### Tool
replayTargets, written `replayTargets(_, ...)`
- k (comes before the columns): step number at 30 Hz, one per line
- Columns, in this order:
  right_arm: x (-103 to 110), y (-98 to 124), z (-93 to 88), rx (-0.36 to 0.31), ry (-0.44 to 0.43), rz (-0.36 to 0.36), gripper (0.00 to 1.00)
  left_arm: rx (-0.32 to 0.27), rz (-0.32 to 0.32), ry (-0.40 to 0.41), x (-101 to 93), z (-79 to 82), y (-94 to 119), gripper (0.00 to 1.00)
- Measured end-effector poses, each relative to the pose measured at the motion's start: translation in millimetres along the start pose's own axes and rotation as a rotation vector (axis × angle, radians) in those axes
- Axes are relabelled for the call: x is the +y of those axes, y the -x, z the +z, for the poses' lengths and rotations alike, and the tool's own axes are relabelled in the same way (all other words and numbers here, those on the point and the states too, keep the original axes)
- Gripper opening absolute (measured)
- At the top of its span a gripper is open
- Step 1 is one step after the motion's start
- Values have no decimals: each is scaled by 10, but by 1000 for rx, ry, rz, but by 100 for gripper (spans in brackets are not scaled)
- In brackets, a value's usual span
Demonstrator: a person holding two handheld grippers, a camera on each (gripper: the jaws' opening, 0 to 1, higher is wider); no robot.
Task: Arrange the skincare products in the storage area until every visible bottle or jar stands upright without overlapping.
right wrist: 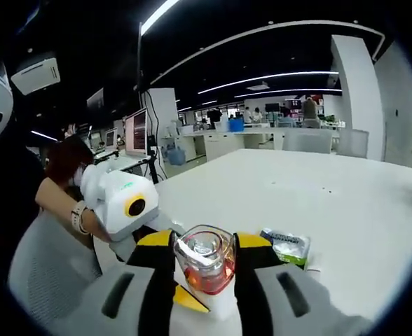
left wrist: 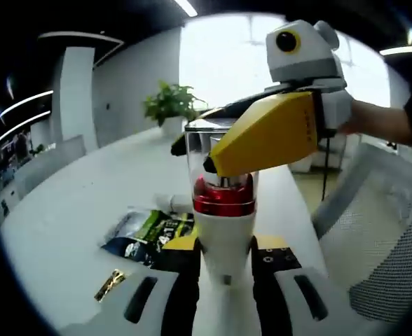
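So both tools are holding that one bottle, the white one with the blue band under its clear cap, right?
Almost. The band is red, not blue: the left gripper view shows it under the clear cap of the white bottle. The left tool grips its body; the right tool closes on the cap.

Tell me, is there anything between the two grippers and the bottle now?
Nothing visible does. The left gripper is closed on the white body of the bottle, and the right gripper is closed on its clear cap. A sachet lies beside it on the white table.
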State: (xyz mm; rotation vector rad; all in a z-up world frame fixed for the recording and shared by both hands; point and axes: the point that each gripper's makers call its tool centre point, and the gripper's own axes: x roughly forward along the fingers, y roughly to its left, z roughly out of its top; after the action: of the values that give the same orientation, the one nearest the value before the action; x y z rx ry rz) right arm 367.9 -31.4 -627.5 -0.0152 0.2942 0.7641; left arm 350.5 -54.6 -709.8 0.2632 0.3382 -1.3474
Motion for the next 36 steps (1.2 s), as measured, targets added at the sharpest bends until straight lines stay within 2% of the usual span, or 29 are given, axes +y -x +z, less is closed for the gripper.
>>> replayTargets(5, -4, 0, -9, 16, -24, 6, 32, 0, 5, 5, -2, -1, -1, 25)
replayTargets(7, -7, 0, -13, 23, -30, 2, 32, 17, 24, 13, 25, -30, -7, 29)
replayTargets(9, -7, 0, -18, 28, -38, -1, 33, 23, 15, 21, 16, -45, -5, 31)
replayTargets(14, -3, -1, -1, 26, -36, -1, 35, 15, 43, 30, 83, -13, 107, 34)
replayTargets(16, -38, 7, 38, 16, -4, -29, 38, 12, 51, 40, 111, 0, 149, 36)
replayTargets(20, -49, 19, 117, -4, -29, -26, 43, 18, 75, 35, 156, 10, 245, 40)
replayTargets(26, -26, 65, 146, 3, -18, -37, 53, 6, 145, 67, 268, 40, 460, 45)
replayTargets(31, 19, 86, 154, 4, -14, -50, 64, -30, 186, 101, 339, 125, 642, 50)
replayTargets(36, 67, 87, 146, 29, 5, -63, 74, -59, 224, 136, 379, 206, 810, 60)
